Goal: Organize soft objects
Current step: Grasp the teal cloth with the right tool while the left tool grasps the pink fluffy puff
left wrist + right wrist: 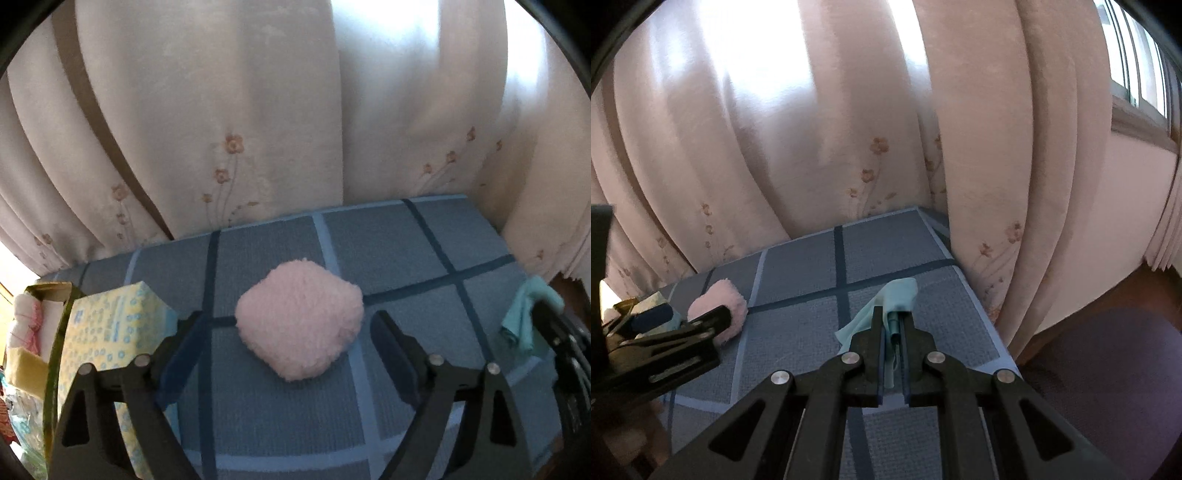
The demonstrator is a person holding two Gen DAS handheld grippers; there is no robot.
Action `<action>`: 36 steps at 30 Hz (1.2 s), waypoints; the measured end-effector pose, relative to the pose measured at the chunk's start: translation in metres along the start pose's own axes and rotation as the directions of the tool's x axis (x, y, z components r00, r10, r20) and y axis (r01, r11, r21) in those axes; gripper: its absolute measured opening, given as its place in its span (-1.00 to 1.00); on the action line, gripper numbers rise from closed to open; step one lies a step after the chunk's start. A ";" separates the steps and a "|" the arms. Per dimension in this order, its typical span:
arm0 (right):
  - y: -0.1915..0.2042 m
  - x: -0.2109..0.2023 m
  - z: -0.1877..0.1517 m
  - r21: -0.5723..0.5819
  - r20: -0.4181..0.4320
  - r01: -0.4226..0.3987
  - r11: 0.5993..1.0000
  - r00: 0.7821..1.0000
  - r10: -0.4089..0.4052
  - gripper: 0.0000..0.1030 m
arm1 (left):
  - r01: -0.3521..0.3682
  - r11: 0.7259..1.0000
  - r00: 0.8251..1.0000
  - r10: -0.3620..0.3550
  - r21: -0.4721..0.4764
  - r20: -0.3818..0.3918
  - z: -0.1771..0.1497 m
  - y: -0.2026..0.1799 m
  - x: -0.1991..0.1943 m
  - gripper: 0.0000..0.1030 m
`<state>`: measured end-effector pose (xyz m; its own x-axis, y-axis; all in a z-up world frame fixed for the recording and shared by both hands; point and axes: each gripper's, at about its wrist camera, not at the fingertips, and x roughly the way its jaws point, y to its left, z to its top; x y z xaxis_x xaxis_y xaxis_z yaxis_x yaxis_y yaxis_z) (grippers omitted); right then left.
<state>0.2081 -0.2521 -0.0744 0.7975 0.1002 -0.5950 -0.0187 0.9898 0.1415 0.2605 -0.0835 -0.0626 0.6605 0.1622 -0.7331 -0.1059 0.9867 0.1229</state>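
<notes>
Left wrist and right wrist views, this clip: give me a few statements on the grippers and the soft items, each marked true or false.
1. The right gripper is shut on the teal cloth. True.
2. The left gripper is clamped on the pink fluffy pad. False: its jaws stand open, with the pad lying between and just beyond them.
3. The pink fluffy pad rests on the blue checked cover. True.
4. The teal cloth lies flat inside the patterned yellow box. False: it is pinched in the right gripper, over the cover's right side.
5. A flowered curtain hangs behind the cover. True.
</notes>
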 end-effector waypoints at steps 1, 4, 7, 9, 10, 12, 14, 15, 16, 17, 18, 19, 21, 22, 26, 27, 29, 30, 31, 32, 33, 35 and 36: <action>0.002 -0.002 0.000 -0.009 0.007 0.001 1.000 1.000 -0.001 -0.86 | -0.005 1.000 1.000 0.005 -0.001 -0.006 0.001 -0.001 0.002 0.74; 0.003 -0.002 -0.001 -0.016 0.013 0.000 1.000 1.000 0.000 -0.86 | -0.016 1.000 0.999 0.015 -0.016 -0.039 0.003 -0.002 0.015 0.59; 0.003 -0.002 -0.001 -0.019 0.014 -0.005 1.000 1.000 0.005 -0.86 | -0.018 1.000 0.999 0.017 -0.021 -0.045 0.006 -0.005 0.023 0.42; 0.004 -0.001 -0.001 -0.027 0.011 -0.002 1.000 1.000 0.002 -0.86 | -0.002 1.000 0.999 0.002 -0.010 -0.054 0.007 -0.009 0.026 0.08; 0.005 -0.001 -0.001 -0.030 0.010 0.000 1.000 1.000 0.000 -0.86 | 0.010 1.000 0.999 -0.010 0.003 -0.051 0.006 -0.012 0.026 -0.10; 0.006 -0.002 -0.001 -0.031 0.011 0.002 1.000 1.000 -0.002 -0.86 | 0.032 0.999 0.999 -0.031 0.025 -0.031 0.004 -0.015 0.021 -0.49; 0.007 -0.003 -0.001 -0.030 0.012 0.003 1.000 1.000 -0.003 -0.86 | 0.038 0.999 0.999 -0.037 0.029 -0.026 0.001 -0.014 0.016 -0.56; 0.007 -0.002 0.000 -0.032 0.009 0.006 0.999 1.000 -0.006 -0.86 | 0.048 0.999 0.999 -0.048 0.025 -0.026 -0.001 -0.014 0.014 -0.57; 0.008 -0.002 0.000 -0.035 0.006 0.005 0.999 1.000 -0.005 -0.86 | 0.059 0.998 0.998 -0.058 0.021 -0.026 -0.004 -0.013 0.011 -0.57; 0.009 -0.002 0.000 -0.038 0.006 -0.001 0.999 1.000 0.001 -0.86 | 0.066 0.998 0.998 -0.065 0.021 -0.022 -0.008 -0.013 0.007 -0.58; 0.009 -0.002 0.000 -0.041 0.008 -0.004 0.999 1.000 0.004 -0.86 | 0.069 0.997 0.998 -0.068 0.023 -0.017 -0.011 -0.013 0.004 -0.58; 0.010 -0.003 0.001 -0.043 0.013 -0.004 0.999 1.000 0.005 -0.86 | 0.075 0.997 0.997 -0.075 0.022 -0.009 -0.016 -0.012 0.000 -0.58; 0.011 -0.006 0.000 -0.050 0.029 -0.013 0.999 0.999 0.015 -0.86 | 0.085 0.996 0.996 -0.085 0.015 -0.003 -0.025 -0.011 -0.004 -0.59; 0.011 -0.007 0.000 -0.049 0.037 -0.019 0.999 0.999 0.020 -0.86 | 0.089 0.996 0.996 -0.089 0.014 0.005 -0.029 -0.010 -0.008 -0.59; 0.019 -0.013 -0.001 -0.063 0.072 -0.020 0.998 0.997 0.025 -0.86 | 0.102 0.995 0.994 -0.102 0.006 0.035 -0.042 -0.001 -0.017 -0.60; 0.020 -0.015 -0.001 -0.063 0.082 -0.019 0.998 0.996 0.024 -0.86 | 0.104 0.995 0.994 -0.104 0.008 0.041 -0.045 0.000 -0.020 -0.60; 0.022 -0.015 -0.002 -0.065 0.088 -0.019 0.998 0.996 0.025 -0.86 | 0.106 0.994 0.992 -0.106 0.000 0.061 -0.050 0.006 -0.027 -0.60; 0.023 -0.014 -0.001 -0.061 0.085 -0.025 0.998 0.996 0.030 -0.86 | 0.107 0.994 0.992 -0.107 0.002 0.069 -0.052 0.006 -0.030 -0.60; 0.024 -0.013 -0.001 -0.057 0.079 -0.028 0.998 0.996 0.032 -0.86 | 0.107 0.994 0.991 -0.108 0.011 0.080 -0.053 0.007 -0.033 -0.60; 0.026 -0.011 -0.001 -0.054 0.071 -0.034 0.998 0.997 0.038 -0.86 | 0.105 0.994 0.990 -0.106 0.015 0.089 -0.055 0.008 -0.036 -0.60; 0.027 -0.011 -0.001 -0.054 0.068 -0.036 0.998 0.997 0.039 -0.86 | 0.103 0.995 0.990 -0.104 0.016 0.099 -0.056 0.008 -0.038 -0.60; 0.032 -0.011 0.000 -0.059 0.068 -0.033 0.998 0.997 0.037 -0.86 | 0.104 0.994 0.987 -0.105 0.013 0.120 -0.057 0.011 -0.042 -0.60; 0.035 -0.011 -0.001 -0.065 0.069 -0.031 0.997 0.997 0.036 -0.86 | 0.105 0.994 0.986 -0.105 0.010 0.132 -0.058 0.012 -0.044 -0.60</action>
<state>0.1982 -0.2183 -0.0637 0.8358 0.1283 -0.5338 -0.0830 0.9907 0.1081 0.1867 -0.0788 -0.0675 0.7601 0.0557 -0.6474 -0.0289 0.9982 0.0519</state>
